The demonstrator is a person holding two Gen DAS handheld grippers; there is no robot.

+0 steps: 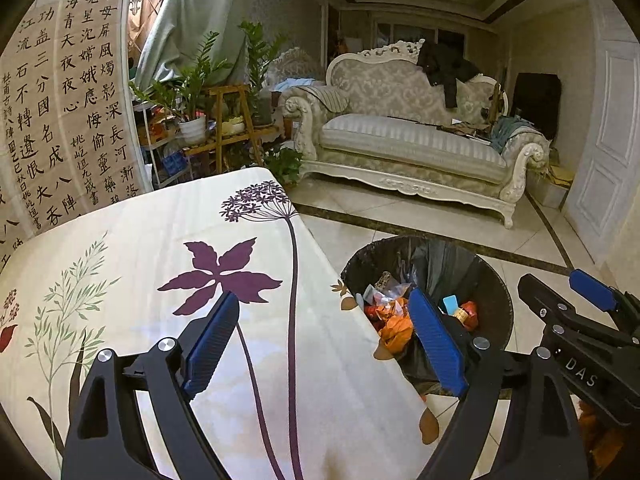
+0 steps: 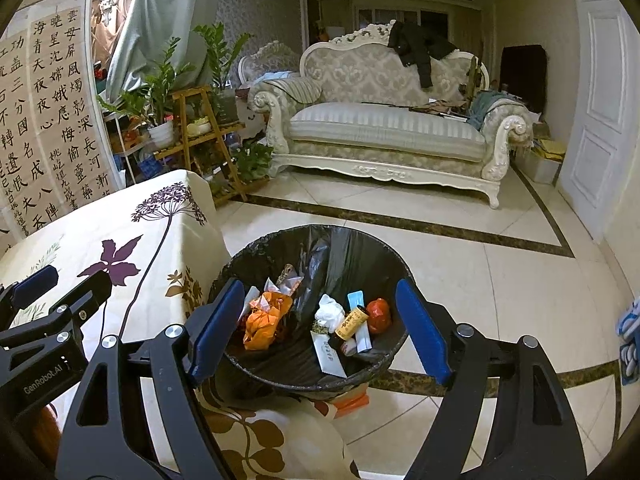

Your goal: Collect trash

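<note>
Where table (image 1: 340, 400) edge ends, lined bin (image 2: 360, 248) just beside, sofa (image 2: 384, 128) well beyond.

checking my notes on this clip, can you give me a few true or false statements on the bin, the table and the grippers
1. The bin is lined with a black bag. True.
2. The right gripper is clamped on an orange wrapper. False: its jaws stand open with nothing between them; the wrapper lies in the bin.
3. The bin stands on the floor beside the table. True.
4. The bin is empty. False: it holds several pieces of trash, among them a red item and a small bottle.
5. The left gripper is shut. False: its jaws are wide open and empty.
6. The table wears a cloth with a flower print. True.
</note>
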